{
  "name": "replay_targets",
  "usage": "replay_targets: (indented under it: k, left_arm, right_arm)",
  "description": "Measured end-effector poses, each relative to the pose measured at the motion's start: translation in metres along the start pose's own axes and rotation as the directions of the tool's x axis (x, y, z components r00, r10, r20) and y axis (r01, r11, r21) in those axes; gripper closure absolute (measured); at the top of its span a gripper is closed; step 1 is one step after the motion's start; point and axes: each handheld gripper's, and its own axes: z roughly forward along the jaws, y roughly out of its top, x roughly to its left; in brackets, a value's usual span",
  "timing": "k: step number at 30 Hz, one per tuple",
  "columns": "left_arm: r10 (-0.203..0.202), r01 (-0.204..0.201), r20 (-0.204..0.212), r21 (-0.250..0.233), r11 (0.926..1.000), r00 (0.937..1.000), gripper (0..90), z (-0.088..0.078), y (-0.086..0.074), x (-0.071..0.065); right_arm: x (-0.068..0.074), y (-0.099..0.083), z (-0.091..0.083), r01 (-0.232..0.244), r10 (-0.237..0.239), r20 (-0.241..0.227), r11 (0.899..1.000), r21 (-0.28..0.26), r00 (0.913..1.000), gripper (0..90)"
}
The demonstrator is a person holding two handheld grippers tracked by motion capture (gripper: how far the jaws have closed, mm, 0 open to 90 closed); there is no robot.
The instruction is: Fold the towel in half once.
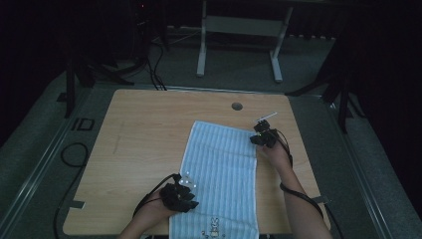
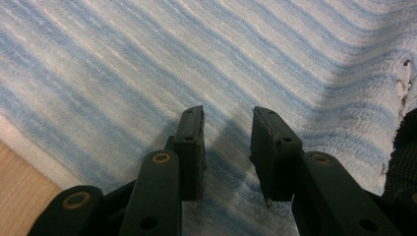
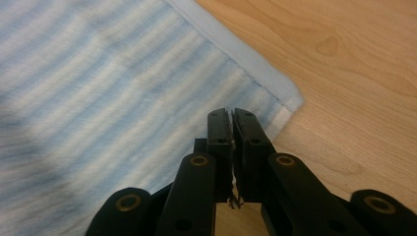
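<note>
A blue-and-white striped towel (image 1: 221, 169) lies flat along the wooden table (image 1: 144, 129), and its near end reaches the front edge. My left gripper (image 1: 183, 191) rests at the towel's left edge near the front. In the left gripper view its jaws (image 2: 227, 115) stand apart over the striped cloth (image 2: 147, 59) with nothing pinched between them. My right gripper (image 1: 262, 135) is at the towel's far right corner. In the right gripper view its jaws (image 3: 231, 114) are closed together just above that corner (image 3: 285, 101), which lies flat on the wood (image 3: 354, 73).
A small round hole (image 1: 237, 106) sits in the table beyond the towel. A white table frame (image 1: 201, 50) stands on the floor behind, and cables (image 1: 74, 154) lie on the floor at the left. A small rabbit picture (image 1: 214, 228) marks the towel's near end.
</note>
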Motion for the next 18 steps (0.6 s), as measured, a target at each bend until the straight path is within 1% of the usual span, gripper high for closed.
replay_targets:
  k: [1, 3, 4, 5, 6, 7, 8, 9, 10, 11, 12, 13, 15, 16, 18]
  left_arm:
    - [-0.002, 0.002, 0.0, -0.004, 1.0, 1.0, 64.4, -0.001, 0.0, 0.0]
    - [-0.005, 0.005, -0.011, -0.008, 1.0, 0.9999, 64.4, -0.004, -0.001, 0.002]
    - [-0.008, 0.007, -0.012, -0.01, 0.9999, 0.9999, 64.4, -0.005, -0.001, 0.003]
    - [-0.013, 0.012, -0.016, -0.012, 0.9998, 0.9998, 64.4, -0.006, -0.001, 0.004]
    - [-0.013, 0.013, -0.02, -0.01, 0.9999, 0.9997, 64.4, -0.007, -0.002, 0.005]
    - [-0.023, 0.022, -0.019, -0.014, 0.9996, 0.9996, 64.4, -0.007, -0.002, 0.006]
    - [-0.019, 0.019, -0.022, -0.007, 0.9998, 0.9996, 64.4, -0.007, -0.003, 0.007]
    - [-0.025, 0.025, -0.022, -0.004, 0.9997, 0.9994, 64.4, -0.006, -0.003, 0.007]
    - [-0.027, 0.027, -0.021, -0.004, 0.9996, 0.9994, 64.4, -0.005, -0.003, 0.007]
    - [-0.027, 0.026, -0.02, -0.003, 0.9996, 0.9994, 64.4, -0.004, -0.003, 0.007]
    - [-0.026, 0.026, -0.022, -0.002, 0.9997, 0.9994, 64.4, -0.004, -0.003, 0.007]
    - [-0.025, 0.025, -0.021, -0.002, 0.9997, 0.9995, 64.4, -0.004, -0.003, 0.007]
    - [-0.031, 0.031, -0.02, -0.004, 0.9995, 0.9993, 64.5, -0.004, -0.004, 0.008]
    - [-0.032, 0.032, -0.016, -0.003, 0.9995, 0.9993, 64.5, -0.003, -0.004, 0.008]
    - [-0.034, 0.034, -0.012, -0.01, 0.9994, 0.9993, 64.5, -0.003, -0.005, 0.009]
  right_arm:
    - [0.004, -0.001, -0.006, 0.008, -0.009, -0.026, 1.0, -0.027, 0.9996, 84.9]
    - [0.016, -0.006, -0.018, 0.036, -0.038, -0.038, 0.998, -0.06, 0.9985, 85.1]
    - [0.023, -0.009, -0.025, 0.028, -0.033, -0.063, 0.997, -0.07, 0.9975, 85.1]
    - [0.029, -0.014, -0.031, 0.031, -0.038, -0.089, 0.996, -0.082, 0.9953, 85.3]
    - [0.037, -0.019, -0.036, 0.052, -0.061, -0.1, 0.994, -0.095, 0.9931, 85.7]
    - [0.043, -0.024, -0.038, 0.078, -0.086, -0.102, 0.993, -0.086, 0.9911, 85.8]
    - [0.048, -0.027, -0.039, 0.106, -0.113, -0.093, 0.992, -0.072, 0.9893, 85.8]
    - [0.051, -0.029, -0.038, 0.117, -0.121, -0.077, 0.991, -0.061, 0.9896, 85.8]
    - [0.051, -0.031, -0.035, 0.123, -0.126, -0.065, 0.991, -0.048, 0.9899, 85.8]
    - [0.049, -0.032, -0.032, 0.113, -0.115, -0.062, 0.993, -0.036, 0.9915, 86.7]
    - [0.046, -0.033, -0.027, 0.092, -0.094, -0.072, 0.995, -0.033, 0.993, 87.1]
    - [0.043, -0.035, -0.023, 0.083, -0.085, -0.076, 0.996, -0.021, 0.9935, 87.3]
    - [0.039, -0.037, -0.013, 0.08, -0.079, -0.061, 0.997, 0.006, 0.995, 87.4]
    - [0.036, -0.038, -0.009, 0.073, -0.072, -0.064, 0.997, 0.006, 0.9954, 88.7]
    - [0.03, -0.036, -0.008, 0.043, -0.043, -0.064, 0.999, -0.004, 0.997, 88.9]
